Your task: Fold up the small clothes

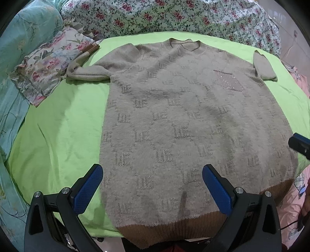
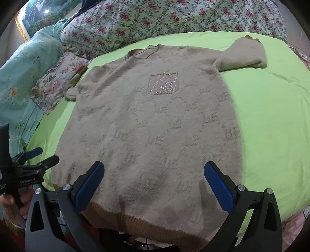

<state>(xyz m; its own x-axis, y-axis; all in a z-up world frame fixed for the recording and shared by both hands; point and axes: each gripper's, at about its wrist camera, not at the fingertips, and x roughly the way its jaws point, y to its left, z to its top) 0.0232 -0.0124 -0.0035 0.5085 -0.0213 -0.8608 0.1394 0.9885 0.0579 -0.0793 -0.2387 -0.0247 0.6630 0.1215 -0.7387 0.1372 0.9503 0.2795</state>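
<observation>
A fuzzy beige short-sleeved sweater (image 1: pixel 184 120) lies flat, front up, on a lime green sheet (image 1: pixel 58 126). It has a sparkly chest pocket (image 1: pixel 229 81) and a brown ribbed hem (image 1: pixel 174 228) nearest me. It also shows in the right wrist view (image 2: pixel 155 126). My left gripper (image 1: pixel 152 172) is open and empty, above the hem's left part. My right gripper (image 2: pixel 154 170) is open and empty, above the hem's right part. The left gripper (image 2: pixel 36 155) shows at the right wrist view's left edge, and a tip of the right gripper (image 1: pixel 300 144) at the left wrist view's right edge.
A floral quilt (image 1: pixel 174 17) is bunched behind the sheet. A floral pillow (image 1: pixel 48 64) and a teal blanket (image 1: pixel 23 38) lie at the left. Pink bedding (image 1: pixel 298 203) shows at the right. The sheet's front edge (image 2: pixel 271 213) drops off below the hem.
</observation>
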